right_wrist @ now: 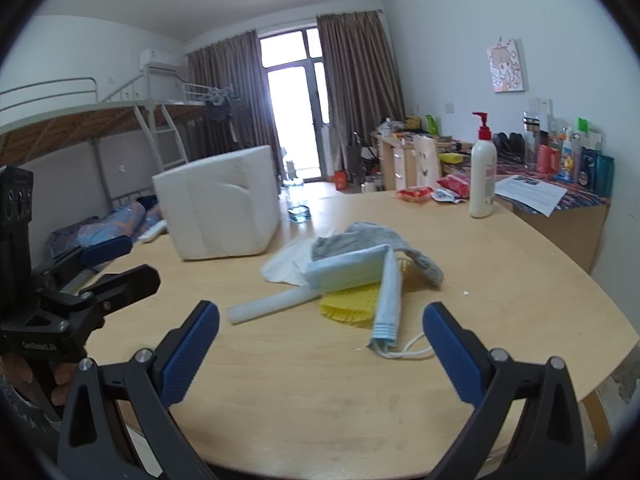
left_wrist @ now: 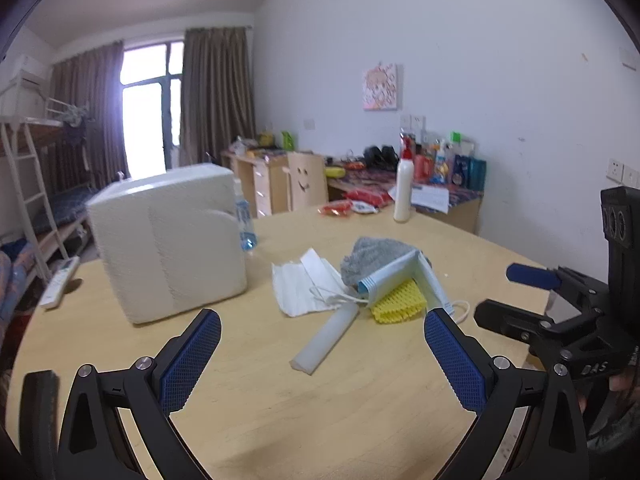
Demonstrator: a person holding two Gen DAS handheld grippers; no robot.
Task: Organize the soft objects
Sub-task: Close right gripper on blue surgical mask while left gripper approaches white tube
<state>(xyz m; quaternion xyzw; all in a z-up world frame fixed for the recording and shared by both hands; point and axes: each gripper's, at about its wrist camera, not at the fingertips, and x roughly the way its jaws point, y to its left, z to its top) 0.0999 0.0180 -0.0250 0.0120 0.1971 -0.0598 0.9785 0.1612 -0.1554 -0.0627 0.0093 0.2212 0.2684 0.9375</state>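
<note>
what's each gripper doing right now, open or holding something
Left gripper: open, holding nothing, hovering over the table short of the pile.
Right gripper: open, holding nothing, also short of the pile.

Daylight enters through the balcony door (right_wrist: 294, 108), which is overexposed with a purple fringe in both views. The room is evenly lit; shadows on the surface (right_wrist: 320, 380) are faint. Fisheye distortion bends the walls, dark vignette fills the corners, and detail is slightly soft throughout.
</note>
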